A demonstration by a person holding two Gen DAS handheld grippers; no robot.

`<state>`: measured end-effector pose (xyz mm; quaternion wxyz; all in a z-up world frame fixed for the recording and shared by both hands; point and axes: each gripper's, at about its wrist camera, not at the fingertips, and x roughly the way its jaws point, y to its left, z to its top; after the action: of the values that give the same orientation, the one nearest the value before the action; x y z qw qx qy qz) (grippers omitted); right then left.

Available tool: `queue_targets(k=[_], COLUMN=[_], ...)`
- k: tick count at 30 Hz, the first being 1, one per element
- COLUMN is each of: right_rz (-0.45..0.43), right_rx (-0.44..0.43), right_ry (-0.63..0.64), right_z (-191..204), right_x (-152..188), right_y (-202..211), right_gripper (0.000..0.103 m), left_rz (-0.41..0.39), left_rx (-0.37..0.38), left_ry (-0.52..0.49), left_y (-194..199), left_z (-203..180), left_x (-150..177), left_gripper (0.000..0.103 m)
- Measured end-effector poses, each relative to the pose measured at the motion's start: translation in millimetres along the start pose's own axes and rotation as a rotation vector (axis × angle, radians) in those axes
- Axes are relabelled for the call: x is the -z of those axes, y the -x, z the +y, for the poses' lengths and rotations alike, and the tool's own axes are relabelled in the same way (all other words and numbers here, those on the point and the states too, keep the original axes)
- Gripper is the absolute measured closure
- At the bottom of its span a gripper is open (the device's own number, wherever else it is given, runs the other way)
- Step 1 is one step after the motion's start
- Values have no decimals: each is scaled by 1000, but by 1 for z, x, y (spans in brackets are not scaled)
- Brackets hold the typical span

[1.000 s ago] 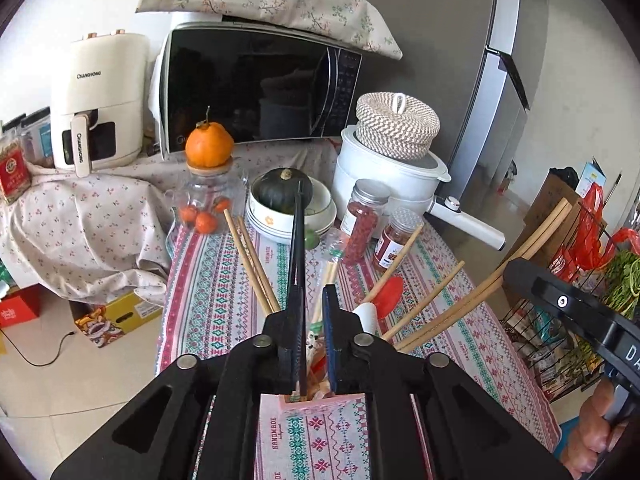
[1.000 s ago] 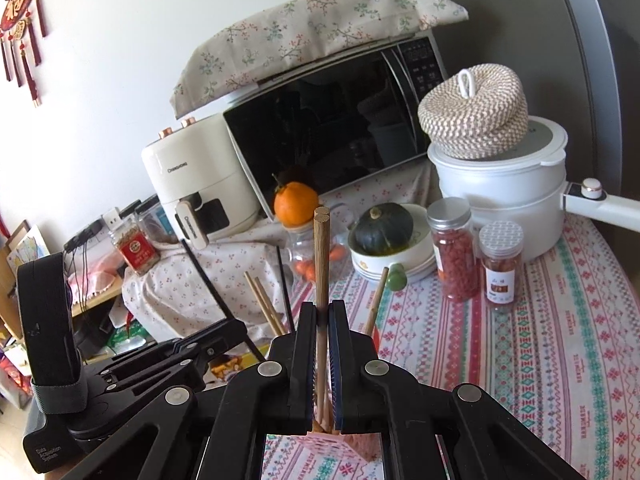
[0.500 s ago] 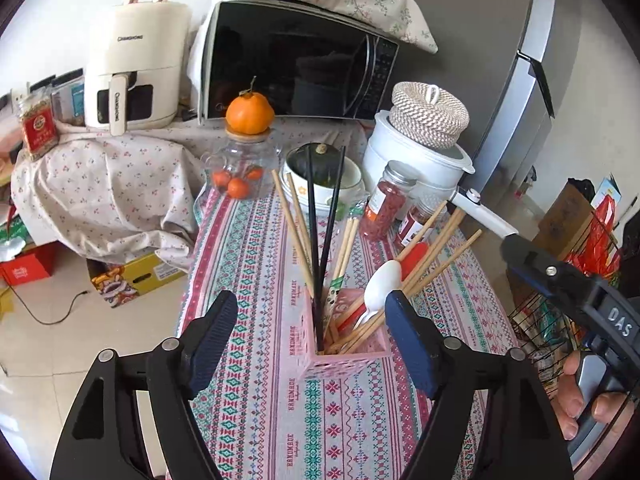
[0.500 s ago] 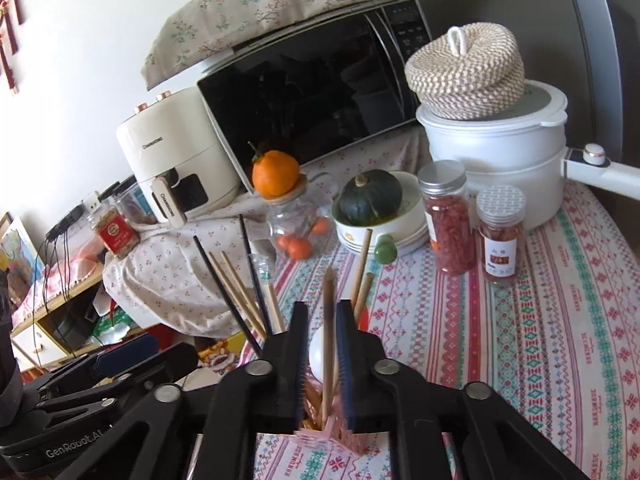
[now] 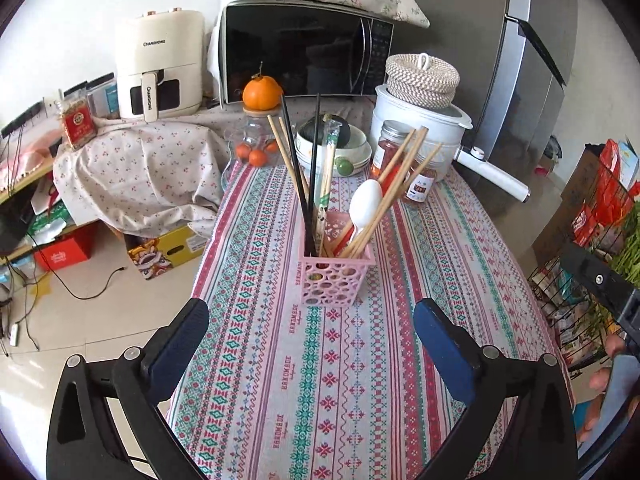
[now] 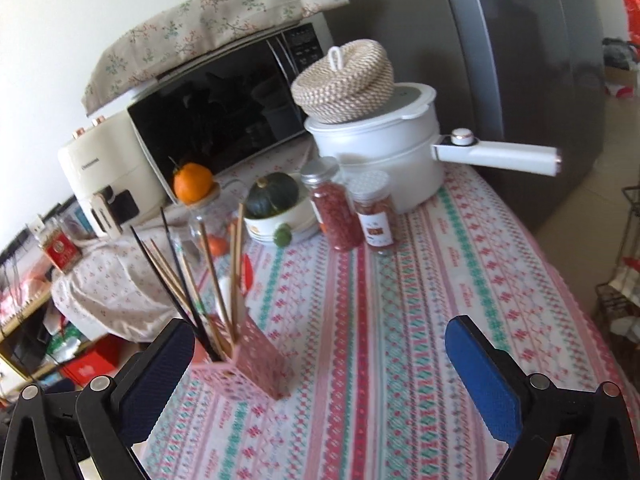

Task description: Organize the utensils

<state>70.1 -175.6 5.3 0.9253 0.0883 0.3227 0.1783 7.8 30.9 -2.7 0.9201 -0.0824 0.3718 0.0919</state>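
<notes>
A pink perforated utensil basket (image 5: 335,278) stands in the middle of the patterned tablecloth (image 5: 352,380). It holds black chopsticks (image 5: 298,172), several wooden chopsticks (image 5: 404,184) and a white spoon (image 5: 365,205). My left gripper (image 5: 311,350) is open and empty, pulled back in front of the basket. In the right wrist view the basket (image 6: 248,360) sits at lower left beside the left finger. My right gripper (image 6: 320,376) is open and empty above the tablecloth (image 6: 400,320).
At the table's far end stand a white pot (image 5: 416,128) with a long handle, two spice jars (image 5: 390,146), a bowl with a green squash (image 5: 330,144), a glass jar topped by an orange (image 5: 261,118), a microwave (image 5: 296,56) and an air fryer (image 5: 158,68). A wire rack (image 5: 592,248) stands right.
Both grippers have opened, let go of the chopsticks they held in the basket, and drawn back from it. The right gripper's view has swung to the right.
</notes>
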Motion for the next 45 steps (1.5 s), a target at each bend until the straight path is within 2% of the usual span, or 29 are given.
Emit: queue_targets(k=[6,9,21,35,45], right_rz=[-17,-40,-35,-19,-32], right_rx=[147,177,207,197,198], right_ry=[103,130,153,157,143], right_z=[-5,-5,-1,5,5], right_x=[28,35,40,41,38], right_y=[30,41,36,31,35], right_gripper=[0,0,0,0,0], left_rz=[-58,-86,-91,-80,-95], left_rx=[4,-8,-1,26,15], left_ry=[-12,-31,-29,-38,-44], left_y=[27,34,36,38,44], left_z=[-12,-15,-12,-19,-22], left_x=[20,22,23,22,22], left_gripper=[0,0,0,0,0])
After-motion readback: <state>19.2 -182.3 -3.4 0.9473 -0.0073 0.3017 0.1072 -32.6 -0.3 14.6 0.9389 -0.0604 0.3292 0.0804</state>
